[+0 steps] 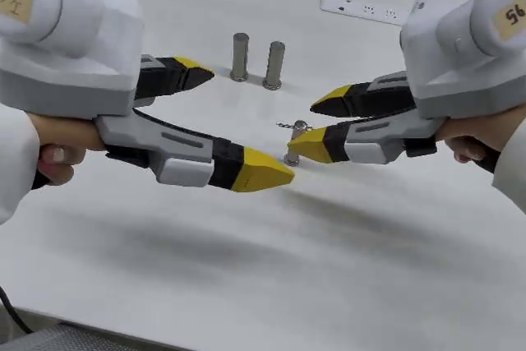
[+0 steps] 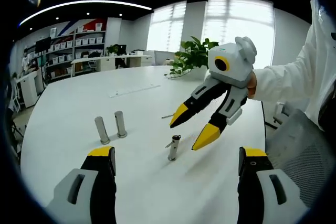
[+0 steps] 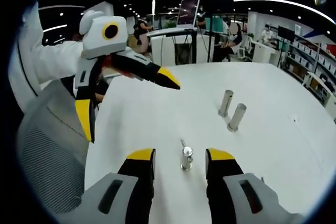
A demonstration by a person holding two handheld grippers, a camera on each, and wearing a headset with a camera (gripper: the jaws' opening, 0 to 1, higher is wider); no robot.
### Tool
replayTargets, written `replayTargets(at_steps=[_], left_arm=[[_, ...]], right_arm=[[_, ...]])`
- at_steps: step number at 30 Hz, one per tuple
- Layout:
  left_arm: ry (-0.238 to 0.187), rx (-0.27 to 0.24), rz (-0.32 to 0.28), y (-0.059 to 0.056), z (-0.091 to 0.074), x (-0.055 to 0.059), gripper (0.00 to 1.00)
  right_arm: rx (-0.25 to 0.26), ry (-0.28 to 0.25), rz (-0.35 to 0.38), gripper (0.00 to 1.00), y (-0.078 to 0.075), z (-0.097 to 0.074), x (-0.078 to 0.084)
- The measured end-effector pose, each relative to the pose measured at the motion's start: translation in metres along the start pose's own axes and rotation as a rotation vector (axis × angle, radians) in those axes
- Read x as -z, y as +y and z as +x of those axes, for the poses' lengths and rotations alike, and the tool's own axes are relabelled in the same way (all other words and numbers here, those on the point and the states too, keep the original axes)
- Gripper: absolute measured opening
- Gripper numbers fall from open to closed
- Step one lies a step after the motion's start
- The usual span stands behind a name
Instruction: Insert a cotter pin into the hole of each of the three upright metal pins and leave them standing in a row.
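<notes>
Left gripper hangs wide open and empty just beside the fitted metal pin, likely held clear so it can't tip it. Right gripper brackets that pin, jaws parted, seemingly not touching. Cotter pin sits through its head. Beyond it stand a bare pin and a second bare pin, both unpinned. Power strip lies farther off; nothing blocks the white table.

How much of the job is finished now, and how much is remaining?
One done: the near pin carries a cotter pin through its top. In hand: nothing; left gripper and right gripper are open. Left: the two far pins look bare.
</notes>
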State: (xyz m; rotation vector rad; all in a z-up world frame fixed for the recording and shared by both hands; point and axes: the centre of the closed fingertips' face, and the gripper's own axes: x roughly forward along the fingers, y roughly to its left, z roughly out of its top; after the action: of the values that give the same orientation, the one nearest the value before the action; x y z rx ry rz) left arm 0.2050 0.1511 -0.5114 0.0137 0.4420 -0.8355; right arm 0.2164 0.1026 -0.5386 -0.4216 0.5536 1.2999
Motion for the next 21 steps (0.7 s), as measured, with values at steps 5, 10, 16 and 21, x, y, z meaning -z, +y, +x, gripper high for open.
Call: replayTargets(at_steps=[5, 10, 16, 21], left_arm=[[-0.005, -0.002, 0.027, -0.007, -0.006, -0.004, 0.97], [0.055, -0.006, 0.059, -0.008, -0.009, 0.007, 0.97], [0.055, -0.013, 0.034, -0.014, -0.012, 0.009, 0.97], [0.052, -0.011, 0.019, -0.017, -0.016, 0.01, 0.97]], right_arm=[[0.014, -0.039, -0.003, 0.51, 0.011, -0.018, 0.0], [0.042, -0.056, 0.048, 0.6, 0.017, -0.036, 0.006], [0.111, -0.078, 0.103, 0.74, 0.021, -0.056, 0.01], [0.187, -0.12, 0.17, 0.77, 0.021, -0.073, 0.01]])
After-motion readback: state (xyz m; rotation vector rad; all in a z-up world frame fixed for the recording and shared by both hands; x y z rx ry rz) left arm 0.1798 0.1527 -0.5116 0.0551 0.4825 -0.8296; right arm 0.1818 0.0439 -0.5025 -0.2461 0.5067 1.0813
